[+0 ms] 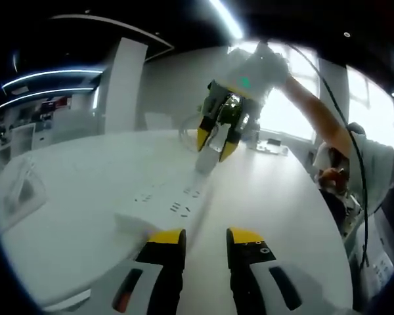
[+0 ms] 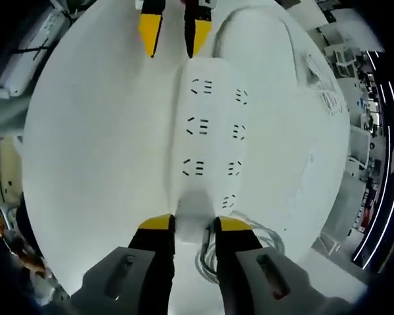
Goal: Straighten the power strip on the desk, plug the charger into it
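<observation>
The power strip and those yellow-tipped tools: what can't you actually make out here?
- Charger: in neither view can I tell it apart.
- Power strip near end, right gripper view: hidden between the right hand-held gripper tips.
- Power strip far end, left gripper view: covered by the right hand-held gripper.
- Coiled cable, right gripper view: partly hidden.

Your power strip (image 2: 210,138) is white, with rows of small dark socket slots. The surface (image 2: 98,144) under it is also white, so the strip shows little against it. Your left gripper (image 1: 205,246) has yellow tips on dark jaws and a grey body with an orange mark. Your right gripper (image 2: 192,230) has the same yellow tips on black. The coiled cable (image 2: 266,239) is white.
</observation>
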`<state>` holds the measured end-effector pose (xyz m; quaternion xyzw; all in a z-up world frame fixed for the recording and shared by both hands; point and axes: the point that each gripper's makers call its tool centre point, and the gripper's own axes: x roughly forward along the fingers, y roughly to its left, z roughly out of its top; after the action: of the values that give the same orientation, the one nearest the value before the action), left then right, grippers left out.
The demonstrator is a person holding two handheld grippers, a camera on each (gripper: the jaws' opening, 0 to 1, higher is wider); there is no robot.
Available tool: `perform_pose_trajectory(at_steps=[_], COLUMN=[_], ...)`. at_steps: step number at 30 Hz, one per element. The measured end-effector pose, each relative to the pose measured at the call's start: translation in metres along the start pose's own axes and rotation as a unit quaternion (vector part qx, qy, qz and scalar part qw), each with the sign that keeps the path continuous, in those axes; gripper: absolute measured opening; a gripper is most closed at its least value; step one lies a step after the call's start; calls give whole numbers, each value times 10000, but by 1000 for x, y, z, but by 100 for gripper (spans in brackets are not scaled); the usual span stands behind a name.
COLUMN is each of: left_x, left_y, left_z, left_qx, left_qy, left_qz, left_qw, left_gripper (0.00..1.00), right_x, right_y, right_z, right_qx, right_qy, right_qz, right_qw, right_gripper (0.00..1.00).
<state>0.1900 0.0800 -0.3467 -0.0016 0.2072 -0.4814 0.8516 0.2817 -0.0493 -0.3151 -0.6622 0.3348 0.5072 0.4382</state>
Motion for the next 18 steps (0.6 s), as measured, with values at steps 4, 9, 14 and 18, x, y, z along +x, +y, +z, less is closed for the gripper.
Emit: perform_pose_trajectory(at_steps=[4,9,14,18], left_x=[0,-1,-3,-3], left_y=[1,2,-2,-3], left_z=[0,1,3,4], left_qx=[-33,-34,1,-15], left_qy=[-8,-28,-58,-72], left_qz=[4,43,7,-8], left_qw=[10000,10000,10000,10000], left_gripper=[25,25,25,25], right_x=[2,4,3,5], right_y=[0,3,4,7], right_z=[2,4,-2,-1], right_qx=[-85,-303,104,-8], right_qy=[15,548,-72,-47], right_qz=[61,190,338,253], right_qw=[9999,9979,9993,9997], right_gripper=[21,21,22,22])
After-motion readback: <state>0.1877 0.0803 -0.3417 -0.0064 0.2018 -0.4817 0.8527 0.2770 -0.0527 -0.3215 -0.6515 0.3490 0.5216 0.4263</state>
